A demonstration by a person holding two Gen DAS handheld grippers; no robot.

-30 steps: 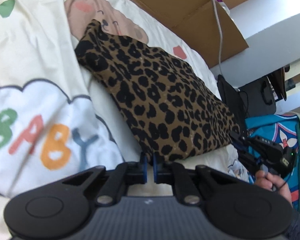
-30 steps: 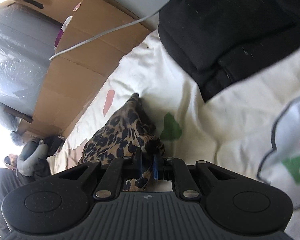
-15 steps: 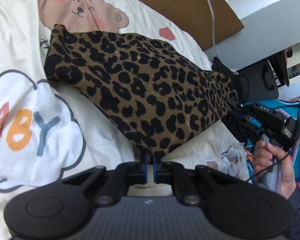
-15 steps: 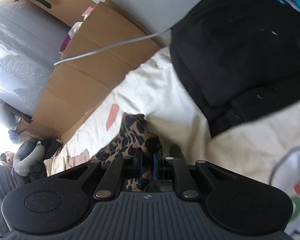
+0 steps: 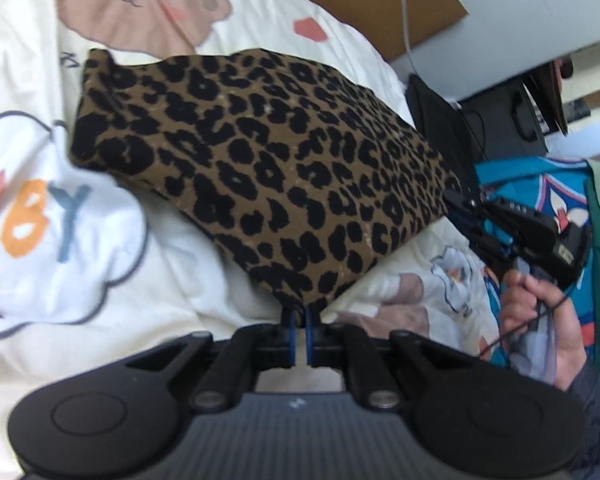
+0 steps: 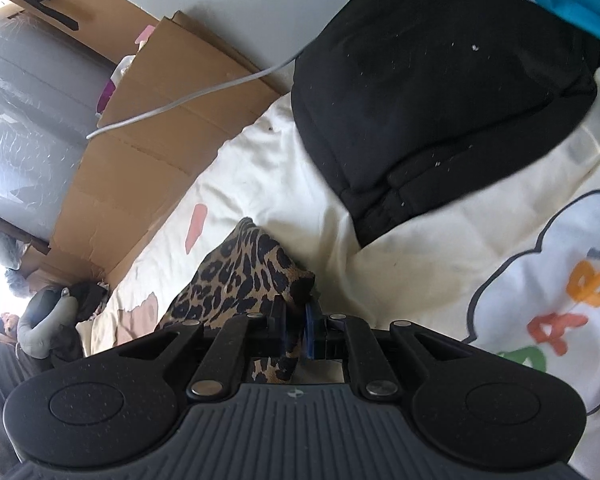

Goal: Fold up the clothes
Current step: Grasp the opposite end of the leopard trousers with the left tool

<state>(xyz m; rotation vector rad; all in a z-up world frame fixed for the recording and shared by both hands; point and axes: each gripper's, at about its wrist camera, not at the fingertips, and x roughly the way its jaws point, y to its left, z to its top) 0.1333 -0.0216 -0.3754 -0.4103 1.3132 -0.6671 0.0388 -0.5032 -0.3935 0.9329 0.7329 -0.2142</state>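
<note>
Hidden corners, cropped prints and blurred edges

In the left wrist view, the brown leopard-print cloth [image 5: 268,176] hides its near corner between the left gripper's [image 5: 299,334] blue fingertips, and its far right end blocks the right gripper's [image 5: 466,216] tips; the colourful "BABY" lettering [image 5: 32,220] on the cream printed bedsheet [image 5: 220,20] is cut by the left edge and blurred. In the right wrist view, the folded black garment [image 6: 440,92] covers the sheet beneath it, and the small figures at lower left are too blurred to identify.
</note>
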